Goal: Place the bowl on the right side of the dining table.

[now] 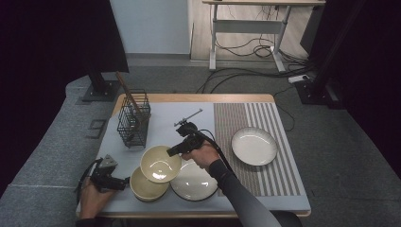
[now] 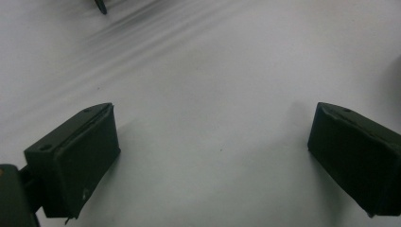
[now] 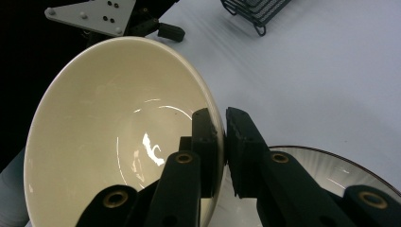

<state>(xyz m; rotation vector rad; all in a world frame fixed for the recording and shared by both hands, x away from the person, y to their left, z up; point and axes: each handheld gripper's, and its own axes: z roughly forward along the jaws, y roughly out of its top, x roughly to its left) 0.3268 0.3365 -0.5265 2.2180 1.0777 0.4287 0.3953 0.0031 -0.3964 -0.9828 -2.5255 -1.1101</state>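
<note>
My right gripper (image 1: 173,152) (image 3: 222,137) is shut on the rim of a cream bowl (image 1: 160,163) (image 3: 113,142), one jaw inside the bowl and one outside. The bowl hangs tilted over a second cream bowl (image 1: 144,187) that sits on the pale mat. Right of both lies a glossy plate with a dark rim (image 1: 195,183) (image 3: 343,165). At the table's front left corner my left gripper (image 1: 118,182) (image 2: 213,156) rests low over the mat, open, with nothing between its jaws. Its grey plate (image 3: 92,14) appears behind the held bowl.
A black wire basket (image 1: 134,121) (image 3: 255,9) with wooden utensils stands at the back left of the mat. A white plate (image 1: 254,145) lies on the striped placemat (image 1: 274,175) at the right. The table's front edge runs just below the bowls.
</note>
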